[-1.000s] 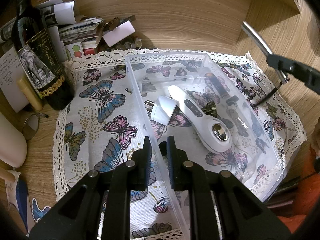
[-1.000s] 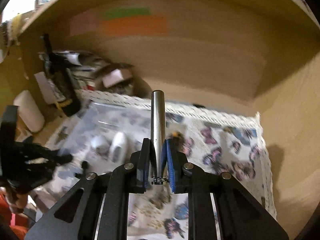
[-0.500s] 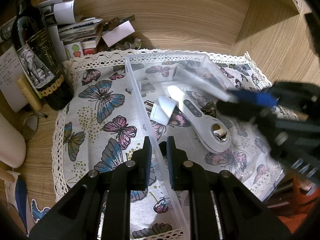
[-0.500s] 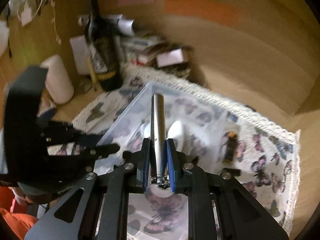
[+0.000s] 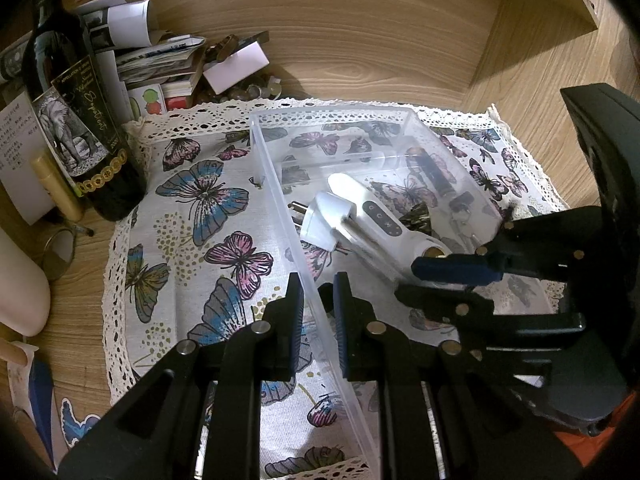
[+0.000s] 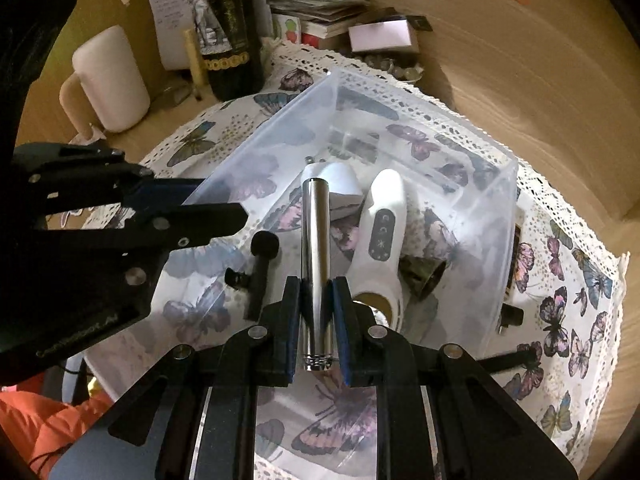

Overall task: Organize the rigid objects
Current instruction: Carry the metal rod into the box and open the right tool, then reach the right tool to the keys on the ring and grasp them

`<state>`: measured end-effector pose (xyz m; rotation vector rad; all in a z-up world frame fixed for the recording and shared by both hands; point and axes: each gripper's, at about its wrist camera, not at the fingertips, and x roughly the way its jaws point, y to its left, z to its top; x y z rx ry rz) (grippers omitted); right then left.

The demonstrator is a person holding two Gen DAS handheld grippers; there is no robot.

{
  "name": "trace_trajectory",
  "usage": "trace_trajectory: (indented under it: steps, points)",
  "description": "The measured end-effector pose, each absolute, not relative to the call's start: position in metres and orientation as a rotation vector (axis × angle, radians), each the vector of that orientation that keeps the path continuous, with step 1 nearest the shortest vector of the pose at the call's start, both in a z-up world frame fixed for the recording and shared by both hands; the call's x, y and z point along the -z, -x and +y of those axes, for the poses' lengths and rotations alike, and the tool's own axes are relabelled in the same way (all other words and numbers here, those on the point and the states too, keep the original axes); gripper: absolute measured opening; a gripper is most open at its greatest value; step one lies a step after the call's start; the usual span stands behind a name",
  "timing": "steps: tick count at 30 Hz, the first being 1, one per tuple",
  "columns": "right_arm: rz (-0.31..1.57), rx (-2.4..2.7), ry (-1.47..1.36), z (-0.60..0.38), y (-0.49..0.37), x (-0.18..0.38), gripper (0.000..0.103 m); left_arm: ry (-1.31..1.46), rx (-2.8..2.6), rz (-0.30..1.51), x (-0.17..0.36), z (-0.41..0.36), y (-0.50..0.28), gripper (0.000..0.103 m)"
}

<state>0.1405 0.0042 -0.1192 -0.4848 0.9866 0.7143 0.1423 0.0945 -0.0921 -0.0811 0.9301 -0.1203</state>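
Right gripper (image 6: 316,312) clamped on metal cylinder (image 6: 316,248), lower centre of frame, over clear bin (image 6: 472,152).
Cylinder juts up-frame beyond the pads. Left gripper (image 5: 318,320) pinches the bin's wall.

Dark wine bottle (image 5: 76,128) on wooden worktop (image 5: 360,52), stacked papers (image 5: 160,60) behind, white mug (image 6: 110,80), butterfly-print cloth (image 5: 192,216)

Black fingers (image 6: 290,332), blue pads, silver screws
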Motion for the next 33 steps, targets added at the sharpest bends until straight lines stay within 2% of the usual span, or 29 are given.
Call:
trace_trajectory:
  steps: [9,20,25,33]
  points:
    - [0.949,-0.697,0.469,-0.005,-0.138,0.105,0.016,0.081,0.12,0.931,0.092,0.095,-0.142,0.014]
    - [0.818,-0.484,0.322,-0.078,-0.16,0.053,0.044,0.081,0.121,0.931,0.092,0.095,-0.142,0.014]
    - [0.852,-0.384,0.274,-0.111,-0.171,0.06,0.044,0.081,0.121,0.931,0.092,0.095,-0.142,0.014]
    - [0.97,-0.331,0.254,-0.13,-0.187,0.111,0.044,0.08,0.119,0.931,0.092,0.095,-0.142,0.014]
